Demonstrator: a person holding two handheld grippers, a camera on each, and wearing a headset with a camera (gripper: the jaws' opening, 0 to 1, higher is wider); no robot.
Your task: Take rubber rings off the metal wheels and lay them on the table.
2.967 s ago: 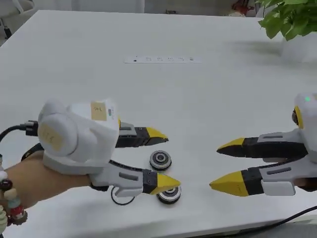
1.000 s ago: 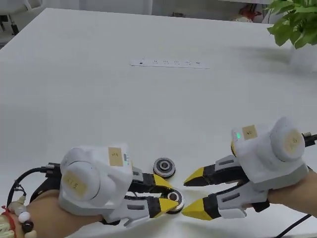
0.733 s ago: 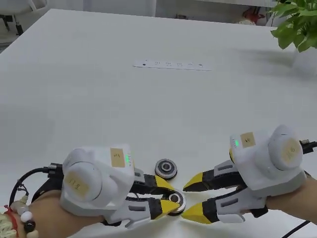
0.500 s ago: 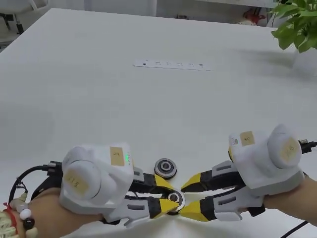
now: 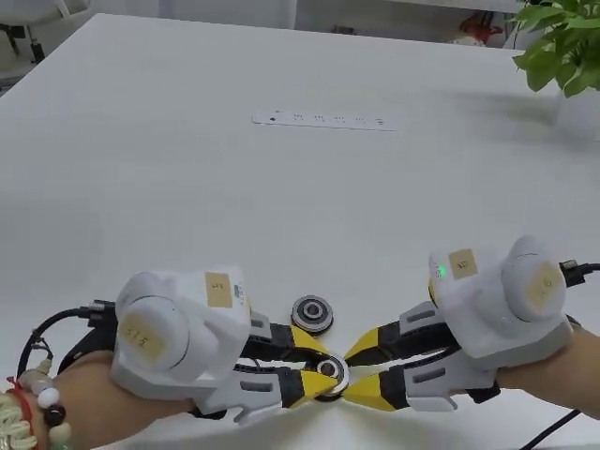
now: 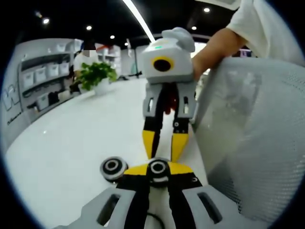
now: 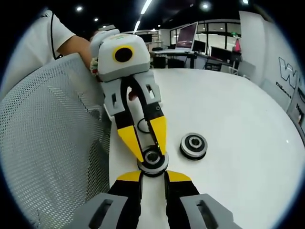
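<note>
My left gripper (image 5: pixel 312 364) clamps the near wheel (image 5: pixel 329 370) at the table's (image 5: pixel 281 206) front edge. My right gripper (image 5: pixel 351 375) is parted at its rim. The ring (image 7: pixel 152 172) looks stretchy and grippy, so I'd pinch its outer edge and peel.

Head view high above table (image 5: pixel 281 187), both gripper views low, facing each other, sharing one wheel (image 6: pixel 158 168).
</note>
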